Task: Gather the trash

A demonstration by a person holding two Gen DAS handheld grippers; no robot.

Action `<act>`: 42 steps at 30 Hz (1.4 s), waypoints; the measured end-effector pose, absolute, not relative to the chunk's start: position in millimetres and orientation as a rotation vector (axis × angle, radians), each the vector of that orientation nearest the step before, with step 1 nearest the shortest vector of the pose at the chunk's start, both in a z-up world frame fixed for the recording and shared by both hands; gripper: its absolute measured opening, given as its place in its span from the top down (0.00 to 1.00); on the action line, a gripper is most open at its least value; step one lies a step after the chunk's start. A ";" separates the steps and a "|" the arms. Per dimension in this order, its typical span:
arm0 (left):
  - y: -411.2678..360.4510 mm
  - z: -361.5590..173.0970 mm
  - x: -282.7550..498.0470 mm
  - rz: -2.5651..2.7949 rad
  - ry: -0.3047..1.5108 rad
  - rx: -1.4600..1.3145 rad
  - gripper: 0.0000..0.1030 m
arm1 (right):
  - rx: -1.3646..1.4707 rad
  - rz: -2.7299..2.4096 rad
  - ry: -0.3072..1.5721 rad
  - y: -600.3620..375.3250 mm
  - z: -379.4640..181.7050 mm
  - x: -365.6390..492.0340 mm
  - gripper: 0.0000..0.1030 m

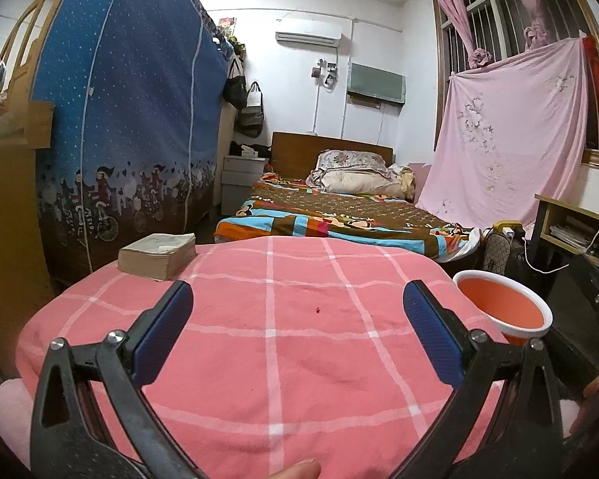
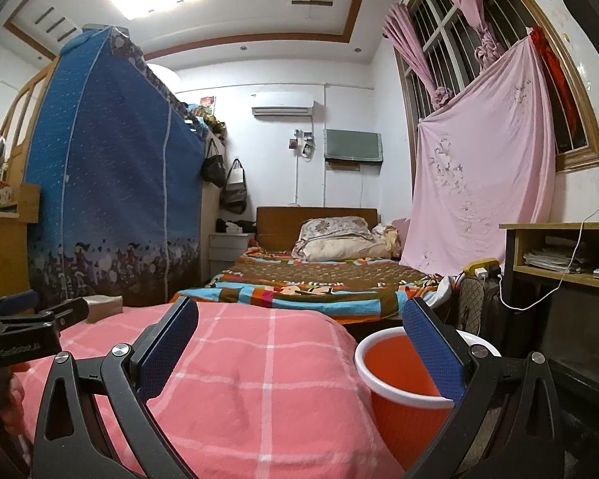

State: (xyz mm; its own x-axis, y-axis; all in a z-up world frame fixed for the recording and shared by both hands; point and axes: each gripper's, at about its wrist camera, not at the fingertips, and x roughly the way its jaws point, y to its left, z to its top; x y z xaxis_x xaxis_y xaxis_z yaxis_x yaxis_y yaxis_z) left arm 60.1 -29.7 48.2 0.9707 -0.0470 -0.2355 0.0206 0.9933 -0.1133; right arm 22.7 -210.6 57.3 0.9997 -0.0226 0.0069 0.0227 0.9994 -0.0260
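An orange bucket with a white rim (image 1: pixel 503 308) stands to the right of a surface covered by a pink checked cloth (image 1: pixel 275 319); it also shows in the right wrist view (image 2: pixel 403 375). The bucket looks empty inside. A tiny dark red speck (image 1: pixel 318 310) lies on the cloth. My left gripper (image 1: pixel 297 319) is open and empty above the cloth. My right gripper (image 2: pixel 299 339) is open and empty, its right finger over the bucket's rim. The left gripper shows at the left of the right wrist view (image 2: pixel 24 319).
A thick old book (image 1: pixel 157 255) lies at the cloth's far left corner. Beyond are a bed with a colourful quilt (image 1: pixel 331 215), a blue fabric wardrobe (image 1: pixel 131 119), a wooden desk (image 2: pixel 563 255) at right with a white cable, and a hanging pink sheet (image 1: pixel 507 139).
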 end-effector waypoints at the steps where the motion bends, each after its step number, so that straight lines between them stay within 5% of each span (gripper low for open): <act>1: -28.7 47.4 57.6 -0.034 0.239 -0.109 0.13 | -0.028 -0.021 -0.004 -208.7 55.5 20.3 0.00; 42: -17.3 11.2 17.6 -0.010 0.230 -0.044 0.13 | -0.126 -0.056 0.124 -185.1 8.9 2.3 0.00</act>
